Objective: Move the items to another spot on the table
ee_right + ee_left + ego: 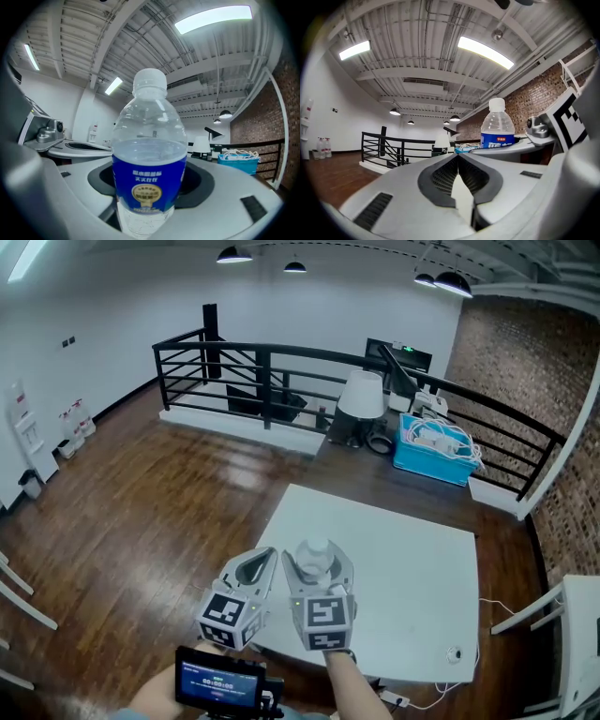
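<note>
A clear water bottle (316, 559) with a white cap and a blue label stands upright between the jaws of my right gripper (317, 570), which is shut on its body. In the right gripper view the bottle (149, 154) fills the middle, about half full of water. My left gripper (259, 565) is held just left of it, jaws shut with nothing between them; in the left gripper view the tips meet (458, 157) and the bottle (497, 126) rises to the right. Both grippers are raised over the near left corner of the white table (412, 568).
A small round object (454, 652) with a cable lies near the table's front right corner. Behind the table stand a white lamp (361, 395), a blue basket of cables (433, 448) and a black railing (281, 371). A small screen (221, 681) sits below the grippers.
</note>
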{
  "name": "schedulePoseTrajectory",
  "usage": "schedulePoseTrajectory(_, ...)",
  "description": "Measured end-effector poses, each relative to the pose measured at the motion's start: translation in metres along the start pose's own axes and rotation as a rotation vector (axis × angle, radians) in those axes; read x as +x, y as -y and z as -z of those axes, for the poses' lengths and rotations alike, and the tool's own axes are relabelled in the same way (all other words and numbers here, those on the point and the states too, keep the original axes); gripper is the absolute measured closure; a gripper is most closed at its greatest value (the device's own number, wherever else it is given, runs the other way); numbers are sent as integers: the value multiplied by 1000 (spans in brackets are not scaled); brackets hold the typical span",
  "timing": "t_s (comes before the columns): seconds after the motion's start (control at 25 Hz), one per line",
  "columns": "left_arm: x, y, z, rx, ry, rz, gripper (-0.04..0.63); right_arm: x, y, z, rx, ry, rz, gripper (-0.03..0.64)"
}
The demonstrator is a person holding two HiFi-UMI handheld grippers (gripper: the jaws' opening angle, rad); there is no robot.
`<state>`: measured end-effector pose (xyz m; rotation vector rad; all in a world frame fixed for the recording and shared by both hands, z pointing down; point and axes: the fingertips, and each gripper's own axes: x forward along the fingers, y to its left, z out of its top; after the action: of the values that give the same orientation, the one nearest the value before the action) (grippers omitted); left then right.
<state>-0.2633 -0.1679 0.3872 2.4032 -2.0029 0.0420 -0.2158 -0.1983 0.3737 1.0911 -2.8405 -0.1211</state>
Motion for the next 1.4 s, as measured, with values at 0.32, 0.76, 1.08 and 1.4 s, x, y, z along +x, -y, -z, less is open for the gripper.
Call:
schedulePoseTrajectory(0.32,27,64,-5,3,5,70,581,-44,55,5,4,-8,71,327)
schedulePoseTrajectory(0.76,61,152,-7,3,0,156,581,-102,128,14,10,-16,149,327)
schedulePoseTrajectory(1.08,86,217,-5,11,-8,234,581,-147,181,29,28,-34,229,327)
schedulePoseTrajectory(1.4,108,284,-6,20,-22,307,581,-196,232,38,47,-41,299,327)
